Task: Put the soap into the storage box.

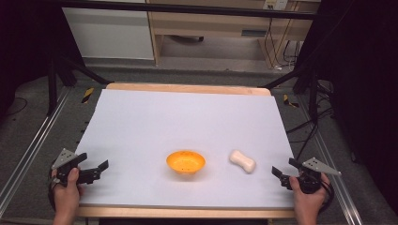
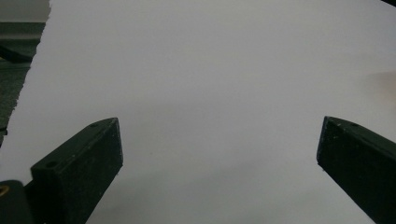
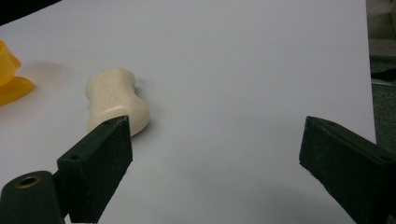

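- Nothing is in play yet: the cream bone-shaped piece lies flat on the white counter, untouched and on its own.
- It sits just to the right of the orange bowl, near it but clearly apart.
- The bowl stands upright near the front middle of the counter, and from above it looks empty apart from a few dark specks on its inside.
- Right hand-held gripper waits at the front right edge, jaws spread wide with nothing between them.
- Through the right gripper view the bone-shaped piece lies ahead and to the left, beyond the left jaw, with the bowl's rim poking in at the far left.
- Left hand-held gripper rests at the front left corner, well away from both things, its jaws also wide apart over bare counter.
- My read: this looks like a pick-and-drop into the bowl, and all of it is left to do — reach, grasp, carry, release.
- The right hand-held gripper is the near one, so it looks the likelier to take the piece.
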